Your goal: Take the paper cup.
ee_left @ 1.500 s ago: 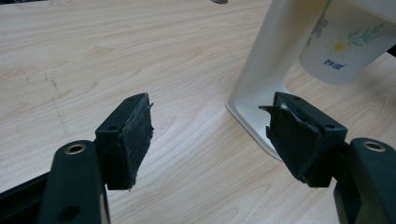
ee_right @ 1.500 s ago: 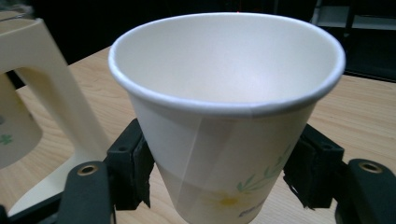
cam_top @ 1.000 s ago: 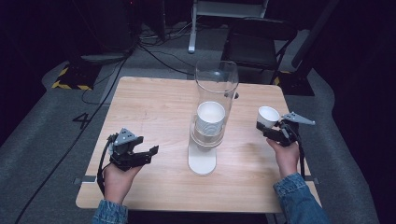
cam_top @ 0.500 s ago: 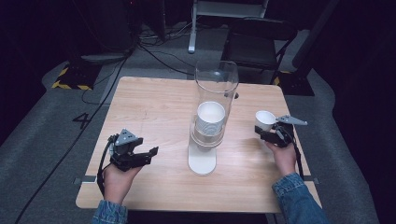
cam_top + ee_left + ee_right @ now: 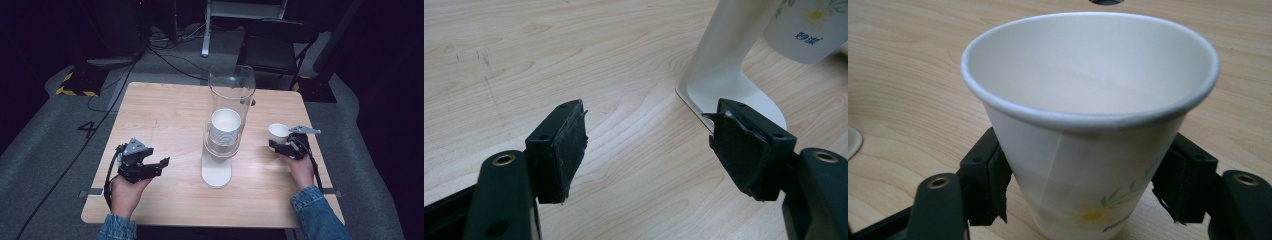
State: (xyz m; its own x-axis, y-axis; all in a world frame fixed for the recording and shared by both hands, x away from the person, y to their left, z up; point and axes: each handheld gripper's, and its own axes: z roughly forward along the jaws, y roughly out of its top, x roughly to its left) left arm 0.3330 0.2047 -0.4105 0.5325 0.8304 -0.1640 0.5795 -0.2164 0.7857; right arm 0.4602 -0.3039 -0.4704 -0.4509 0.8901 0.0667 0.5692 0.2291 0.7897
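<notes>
1. The paper cup (image 5: 1088, 125) stands upright between the jaws of the right gripper (image 5: 286, 145), mouth up and empty, near the right edge of the table (image 5: 165, 115). In the high view the cup (image 5: 278, 134) shows as a white round just beyond the right hand (image 5: 300, 167).
2. In the right gripper view the pads sit against the cup's lower wall on both sides, so the right gripper reads as clamped on the cup. Whether the cup's base already touches the wood cannot be told, since the bottom is cut off by the frame.
3. The relation the coming move turns on: the cup's long axis is vertical and it lies straight ahead of the right gripper, held low on its body. If it is to be set down, it goes straight down; the jaws then spread sideways.
4. To the left of the cup stands the clear cup dispenser (image 5: 227, 120) on its white foot (image 5: 729, 90), with more cups stacked inside the tube. It is well apart from the held cup and does not block a downward path.
5. The left gripper (image 5: 150, 167) lies low over the table's left half, jaws spread wide with nothing between them, pointing toward the dispenser's foot. It is far from the cup; the right hand is the nearer by a long way.
</notes>
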